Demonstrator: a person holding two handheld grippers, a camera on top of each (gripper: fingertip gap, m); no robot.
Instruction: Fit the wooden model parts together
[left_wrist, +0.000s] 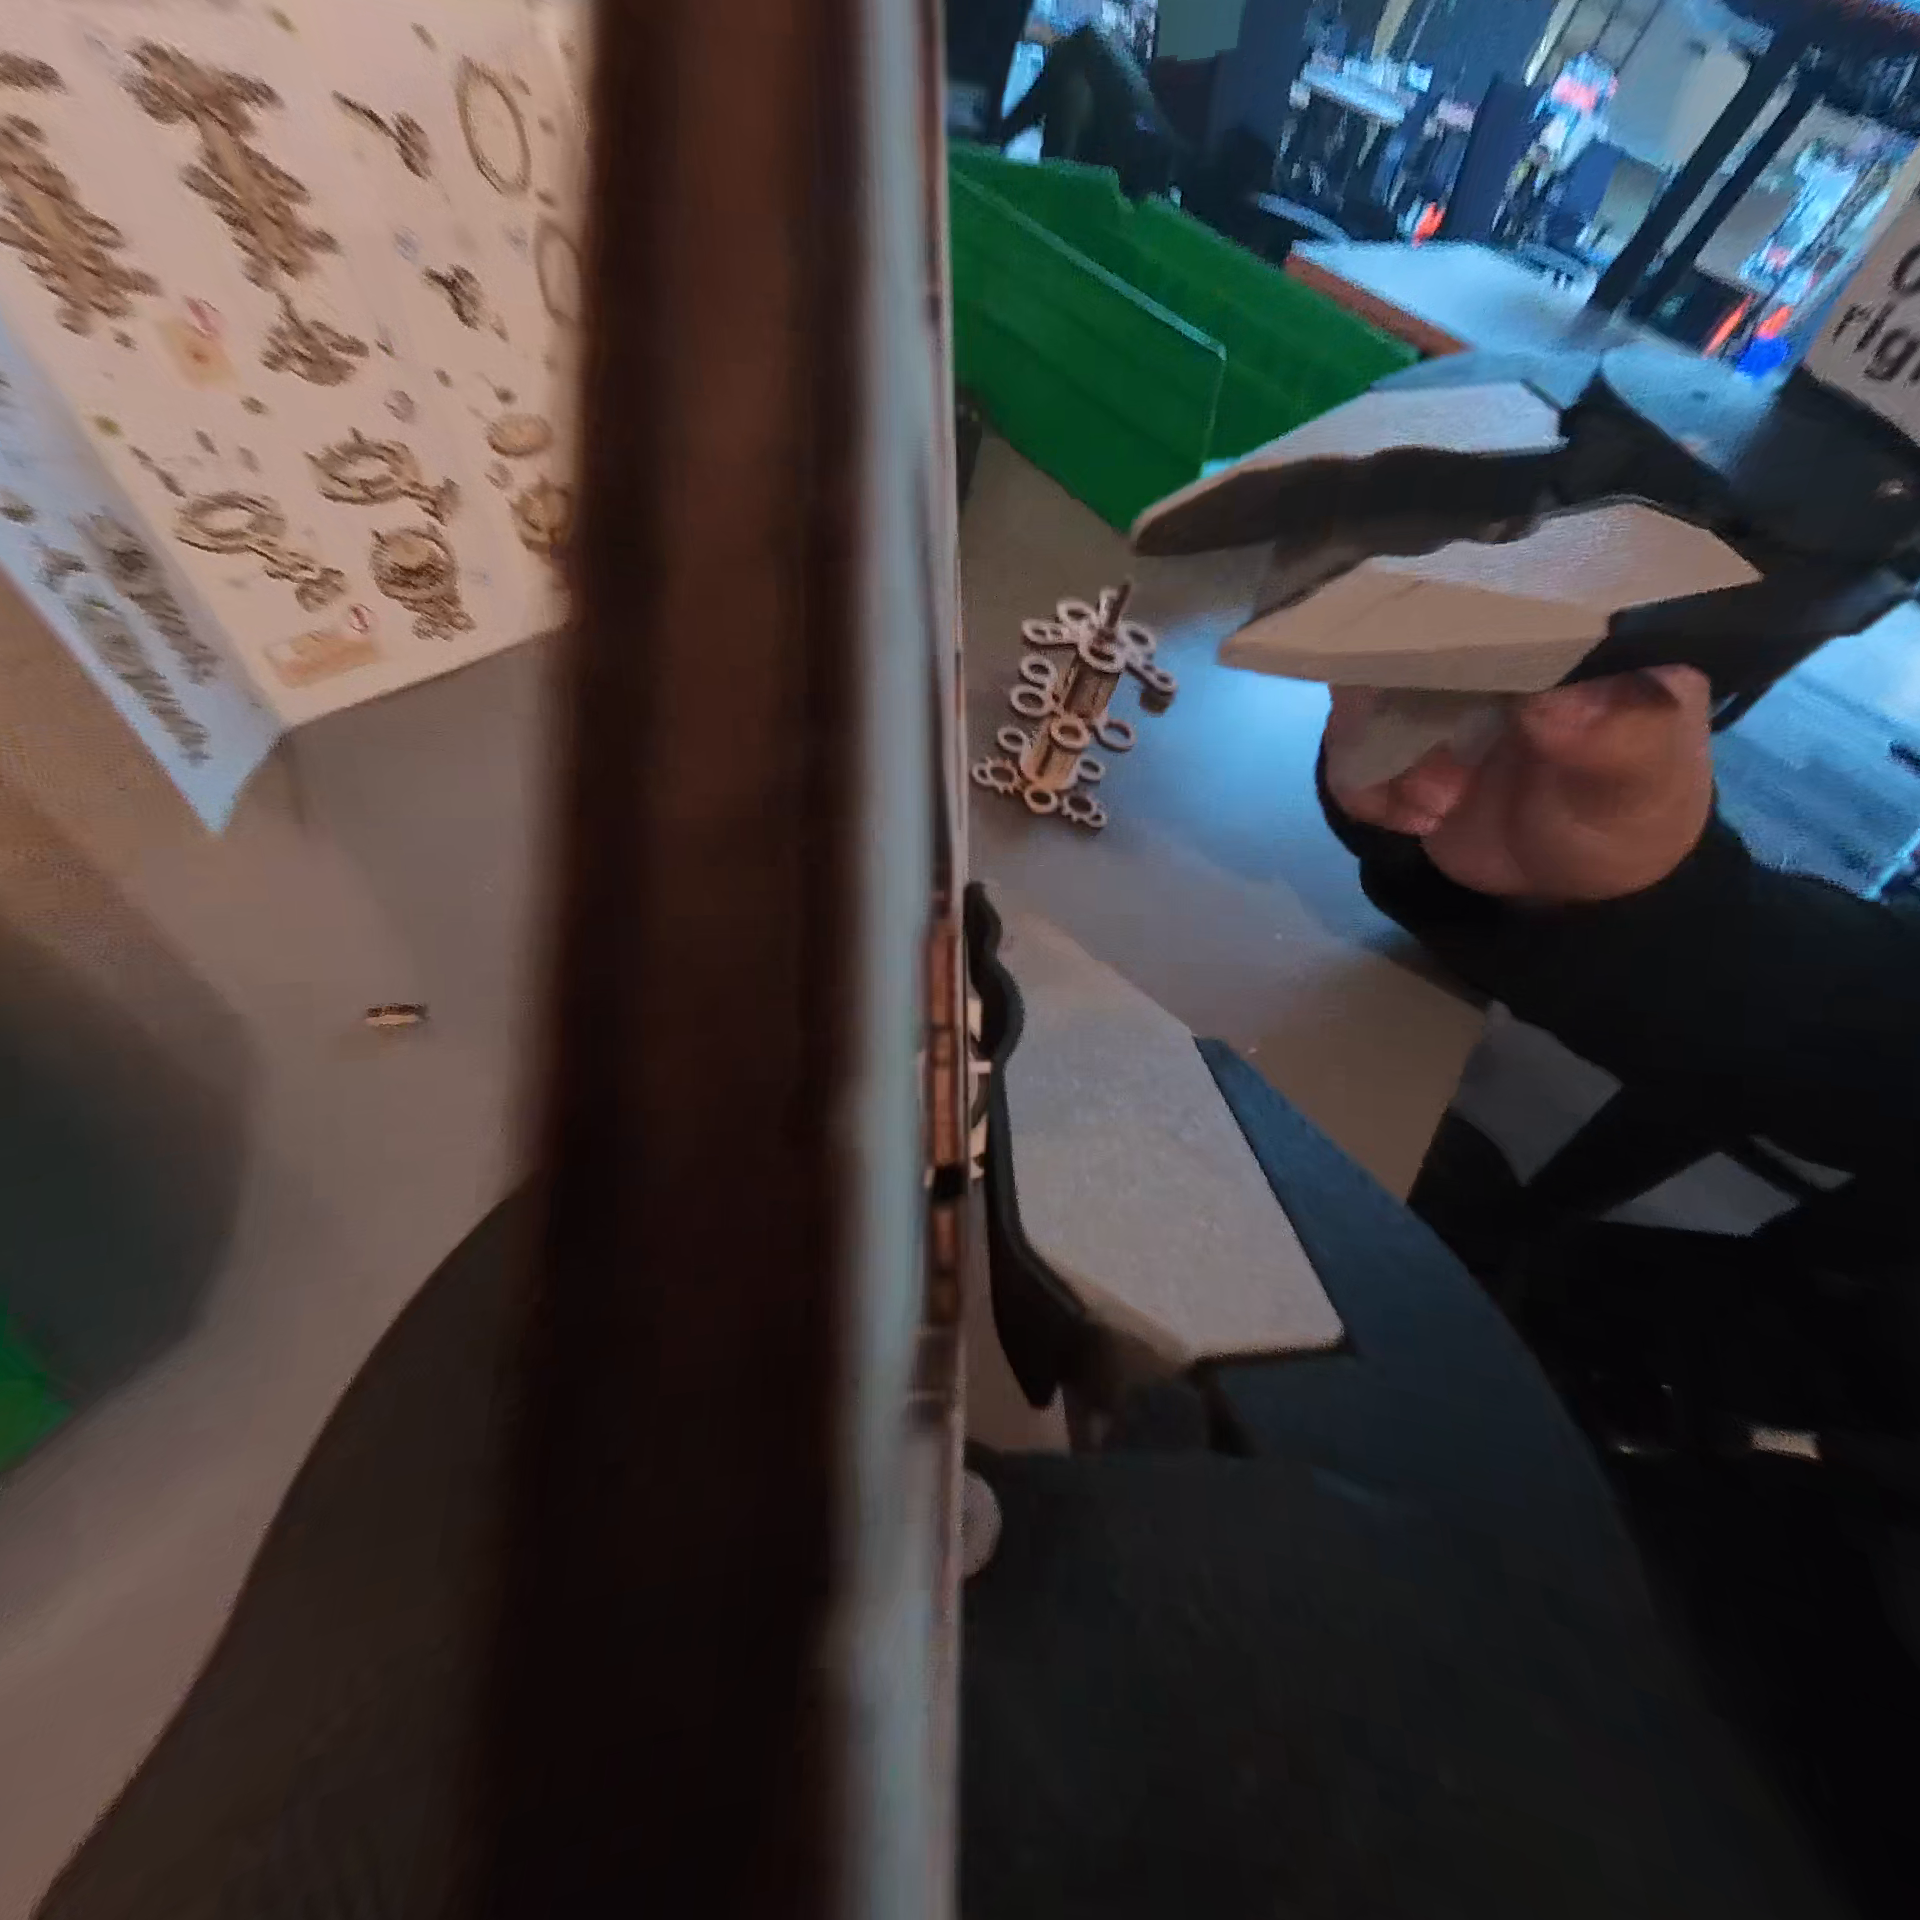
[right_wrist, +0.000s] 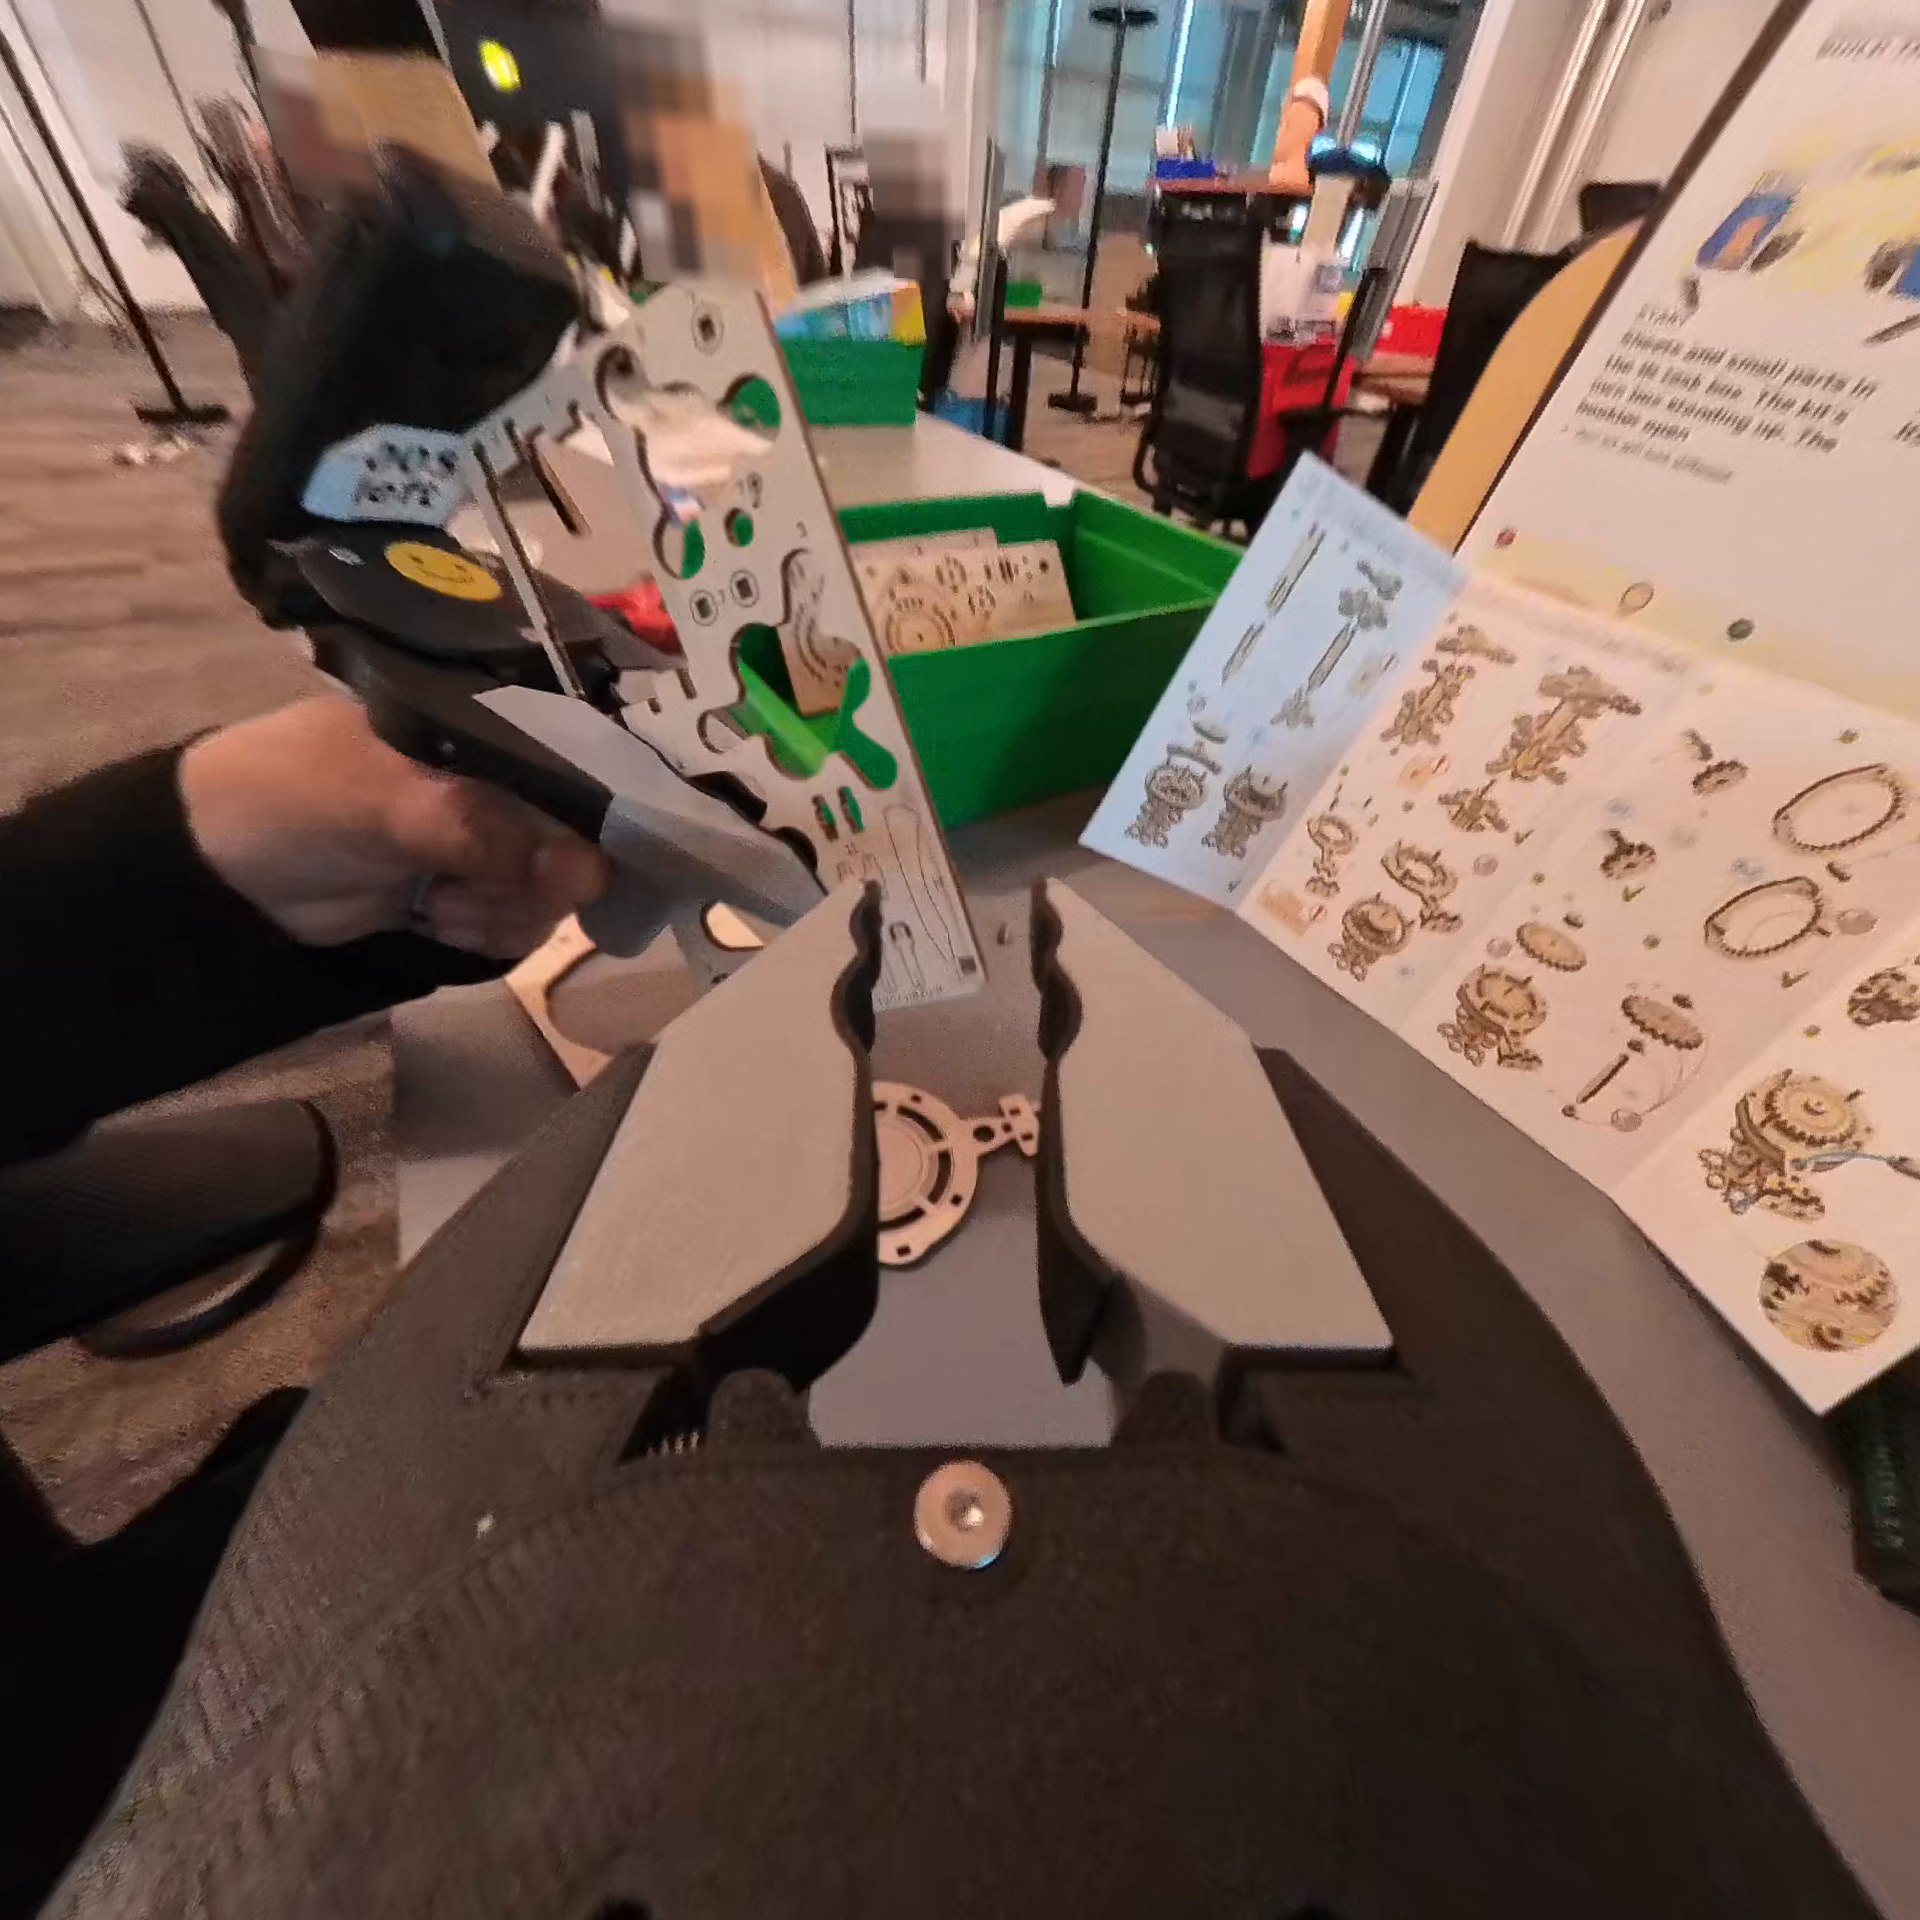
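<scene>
Because it is thin laser-cut plywood, the round wooden part (right_wrist: 920, 1169) lying flat on the grey surface (right_wrist: 935, 1340) between the fingers of the right claw (right_wrist: 956, 925) is probably light, stiff and easy to snap at its small arm; I would take it by the solid rim. This claw is wide open and holds nothing. Just beyond, the left claw (right_wrist: 717, 831) is closed on the edge of the wooden sheet (right_wrist: 727, 540) and holds it upright, so it partly blocks the way forward. Farther off stand the green bin (right_wrist: 1039, 675) with more sheets and, to the right, the instruction sheet (right_wrist: 1558, 852). A small assembled model (left_wrist: 1075, 707) stands well apart on the surface.
</scene>
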